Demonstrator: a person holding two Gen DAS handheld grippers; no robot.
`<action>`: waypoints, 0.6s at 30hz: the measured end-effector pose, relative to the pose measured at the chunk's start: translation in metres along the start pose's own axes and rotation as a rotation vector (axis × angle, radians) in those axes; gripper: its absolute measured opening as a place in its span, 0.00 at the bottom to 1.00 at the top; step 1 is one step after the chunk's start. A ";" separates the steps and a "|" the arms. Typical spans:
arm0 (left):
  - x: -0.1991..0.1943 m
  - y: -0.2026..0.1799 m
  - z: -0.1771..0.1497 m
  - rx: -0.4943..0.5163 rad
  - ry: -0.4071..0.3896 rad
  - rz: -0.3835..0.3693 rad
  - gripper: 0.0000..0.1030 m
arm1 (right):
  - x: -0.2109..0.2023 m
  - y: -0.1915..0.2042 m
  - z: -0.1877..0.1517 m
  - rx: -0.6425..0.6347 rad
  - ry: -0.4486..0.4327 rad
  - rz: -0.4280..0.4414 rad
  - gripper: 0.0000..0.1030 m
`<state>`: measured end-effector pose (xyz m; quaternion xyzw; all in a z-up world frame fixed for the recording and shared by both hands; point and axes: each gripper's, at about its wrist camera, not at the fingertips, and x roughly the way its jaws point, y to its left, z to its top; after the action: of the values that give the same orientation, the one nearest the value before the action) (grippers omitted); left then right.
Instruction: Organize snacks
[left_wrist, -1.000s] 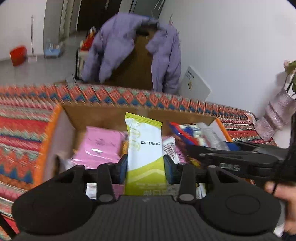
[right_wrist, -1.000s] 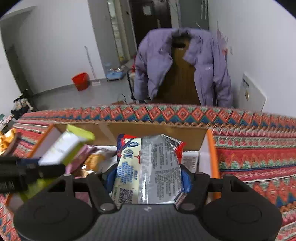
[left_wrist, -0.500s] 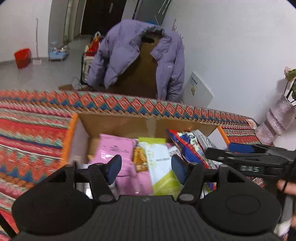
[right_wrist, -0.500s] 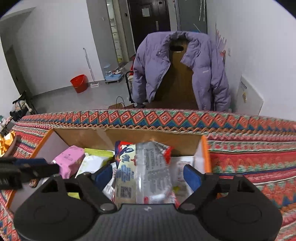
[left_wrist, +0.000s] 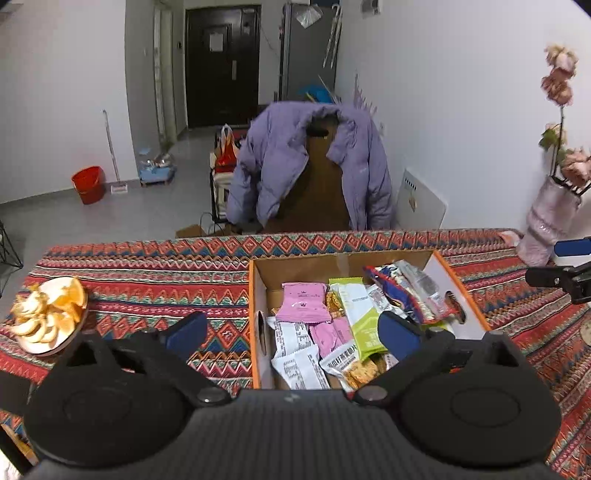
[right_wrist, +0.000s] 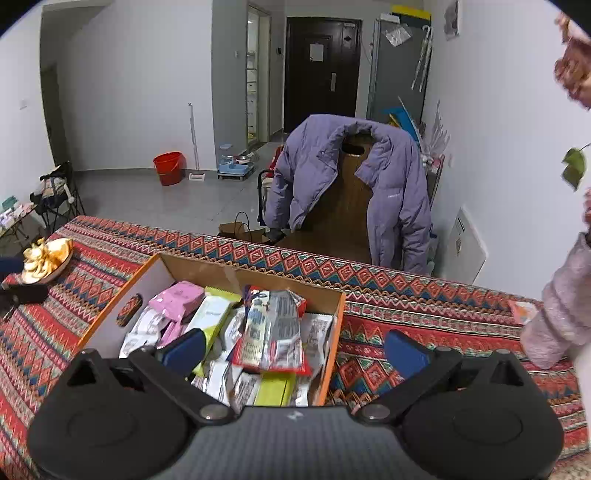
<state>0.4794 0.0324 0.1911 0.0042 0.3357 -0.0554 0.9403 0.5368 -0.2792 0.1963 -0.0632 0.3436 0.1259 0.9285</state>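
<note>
Left wrist view: left gripper (left_wrist: 291, 334) just opened wide, empty, green packet (left_wrist: 360, 314) now lying in the box (left_wrist: 254, 325) at 12 o'clock. Right gripper (right_wrist: 295, 350) likewise spread, red-blue packet (right_wrist: 273, 328) dropped in. Both snacks stowed, I'd say.

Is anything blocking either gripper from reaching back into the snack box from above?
Nothing visible does. The cardboard box is open-topped with no flap across it. The left gripper and right gripper have just been opening, stand wide and empty, above the snack packets. The plate of peels and vase sit off to the sides.
</note>
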 end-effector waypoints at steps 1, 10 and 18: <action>-0.008 -0.001 -0.001 0.003 -0.007 0.001 0.99 | -0.008 0.001 -0.003 -0.005 -0.005 -0.001 1.00; -0.068 -0.006 -0.016 0.000 -0.062 0.006 1.00 | -0.065 0.014 -0.022 0.002 -0.064 0.016 1.00; -0.110 -0.008 -0.053 -0.019 -0.131 0.063 1.00 | -0.106 0.021 -0.056 0.036 -0.153 0.066 1.00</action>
<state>0.3603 0.0382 0.2200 0.0021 0.2738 -0.0227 0.9615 0.4191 -0.2907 0.2225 -0.0251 0.2756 0.1547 0.9484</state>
